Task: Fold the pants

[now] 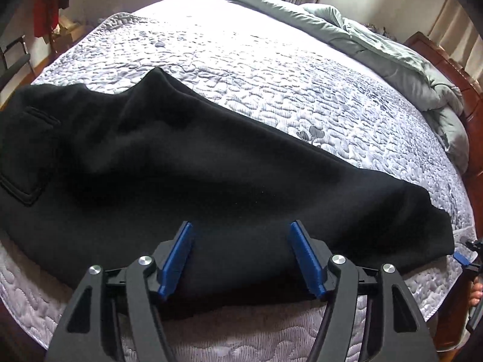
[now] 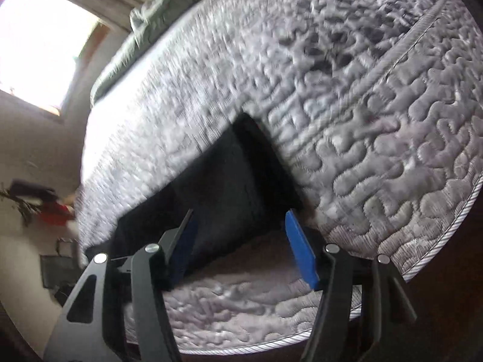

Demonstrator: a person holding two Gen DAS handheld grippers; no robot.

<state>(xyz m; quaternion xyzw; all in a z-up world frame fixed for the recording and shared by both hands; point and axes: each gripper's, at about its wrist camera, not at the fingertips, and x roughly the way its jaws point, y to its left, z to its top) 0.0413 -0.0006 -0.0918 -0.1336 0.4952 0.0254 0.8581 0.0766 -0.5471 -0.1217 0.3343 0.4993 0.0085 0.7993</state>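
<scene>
Left wrist view shows our left claw spread wide, holding nothing, poised over the near edge of the pants, which lie flat across the lower frame on the bed. Our right claw gapes too, near the hem, likely for pinching.

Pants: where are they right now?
In the left wrist view the black pants lie stretched along the near edge of the quilted mattress, directly ahead of the open left hand-held gripper, with the green duvet far behind.
</scene>
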